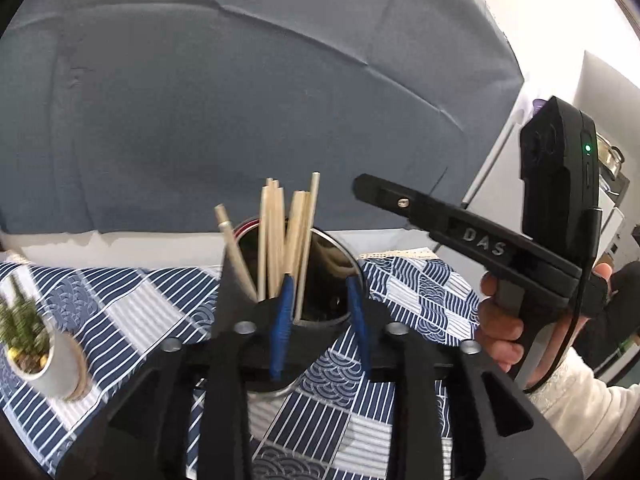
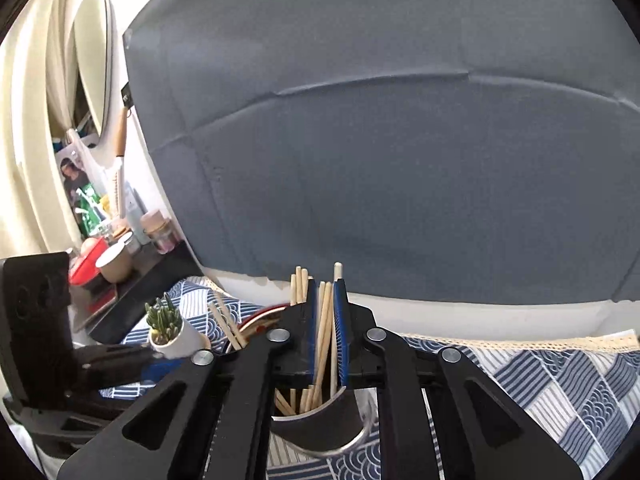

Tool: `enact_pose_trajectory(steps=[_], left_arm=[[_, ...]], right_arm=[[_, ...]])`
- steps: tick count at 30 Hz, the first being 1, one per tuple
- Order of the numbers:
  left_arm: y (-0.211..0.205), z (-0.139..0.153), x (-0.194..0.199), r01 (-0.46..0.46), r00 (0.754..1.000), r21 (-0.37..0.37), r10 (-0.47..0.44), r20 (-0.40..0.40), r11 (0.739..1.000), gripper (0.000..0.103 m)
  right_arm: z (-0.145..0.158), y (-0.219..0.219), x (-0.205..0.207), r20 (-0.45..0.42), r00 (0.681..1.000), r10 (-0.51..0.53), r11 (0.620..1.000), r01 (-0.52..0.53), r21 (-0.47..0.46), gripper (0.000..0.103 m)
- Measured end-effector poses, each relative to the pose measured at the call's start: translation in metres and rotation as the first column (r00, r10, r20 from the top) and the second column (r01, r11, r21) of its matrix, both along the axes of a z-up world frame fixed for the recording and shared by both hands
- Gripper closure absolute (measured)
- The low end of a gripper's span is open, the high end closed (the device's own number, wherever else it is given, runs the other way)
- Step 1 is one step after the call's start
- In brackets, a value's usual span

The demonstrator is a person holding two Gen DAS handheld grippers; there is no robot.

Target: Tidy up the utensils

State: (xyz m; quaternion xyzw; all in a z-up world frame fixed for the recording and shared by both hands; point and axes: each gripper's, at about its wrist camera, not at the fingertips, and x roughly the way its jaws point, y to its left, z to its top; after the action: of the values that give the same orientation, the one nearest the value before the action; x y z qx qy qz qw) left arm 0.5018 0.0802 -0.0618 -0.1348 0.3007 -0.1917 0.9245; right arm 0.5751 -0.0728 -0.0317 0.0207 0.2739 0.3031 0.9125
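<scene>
A metal cup (image 1: 336, 280) stands on the blue patterned cloth and holds several wooden chopsticks (image 1: 276, 236). My left gripper (image 1: 320, 304) is open, its blue-padded fingers on either side of the cup's near wall. My right gripper (image 2: 325, 328) is above the same cup (image 2: 332, 420), its blue pads close around a few chopsticks (image 2: 323, 336) that stand in the cup. The right gripper also shows at the right of the left wrist view (image 1: 472, 236), held in a hand.
A small potted plant (image 1: 36, 344) in a white pot stands on the cloth at the left; it also shows in the right wrist view (image 2: 170, 332). A grey backdrop (image 1: 240, 100) rises behind the table. A cluttered shelf (image 2: 112, 248) is at far left.
</scene>
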Motion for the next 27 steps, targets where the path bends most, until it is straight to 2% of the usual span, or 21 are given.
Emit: enact_pose_trajectory(steps=[1, 2, 6, 10, 14, 20, 27], left_arm=[[0.002, 0.000, -0.005, -0.007, 1.000, 0.011, 0.007, -0.001, 1.000, 0.063], [0.002, 0.002, -0.013, -0.023, 1.000, 0.034, 0.024, -0.003, 0.999, 0.056], [0.002, 0.006, -0.039, -0.063, 0.998, 0.069, 0.064, -0.012, 0.996, 0.039], [0.003, 0.010, -0.066, -0.118, 0.993, 0.104, 0.120, -0.014, 0.988, 0.013], [0.004, 0.011, -0.094, -0.156, 0.987, 0.117, 0.160, -0.029, 0.981, 0.006], [0.000, 0.008, -0.141, -0.196, 0.978, 0.145, 0.203, -0.038, 0.970, 0.006], [-0.018, -0.004, -0.200, -0.239, 0.969, 0.253, 0.248, -0.006, 0.937, 0.006]], right_arm=[[0.002, -0.002, -0.005, 0.004, 1.000, -0.008, 1.000, 0.008, -0.005, 0.062], [0.004, -0.004, -0.010, 0.007, 1.000, -0.015, 1.000, 0.015, -0.008, 0.057], [0.009, -0.013, -0.031, 0.013, 0.999, -0.030, 0.999, 0.031, -0.022, 0.042], [0.011, -0.028, -0.061, 0.006, 0.998, -0.070, 0.997, 0.070, -0.026, 0.019], [0.012, -0.044, -0.088, 0.003, 0.994, -0.105, 0.994, 0.105, -0.028, 0.017], [0.005, -0.069, -0.131, -0.004, 0.987, -0.160, 0.985, 0.160, -0.065, 0.010], [-0.013, -0.100, -0.188, -0.013, 0.982, -0.188, 0.979, 0.187, -0.078, 0.008]])
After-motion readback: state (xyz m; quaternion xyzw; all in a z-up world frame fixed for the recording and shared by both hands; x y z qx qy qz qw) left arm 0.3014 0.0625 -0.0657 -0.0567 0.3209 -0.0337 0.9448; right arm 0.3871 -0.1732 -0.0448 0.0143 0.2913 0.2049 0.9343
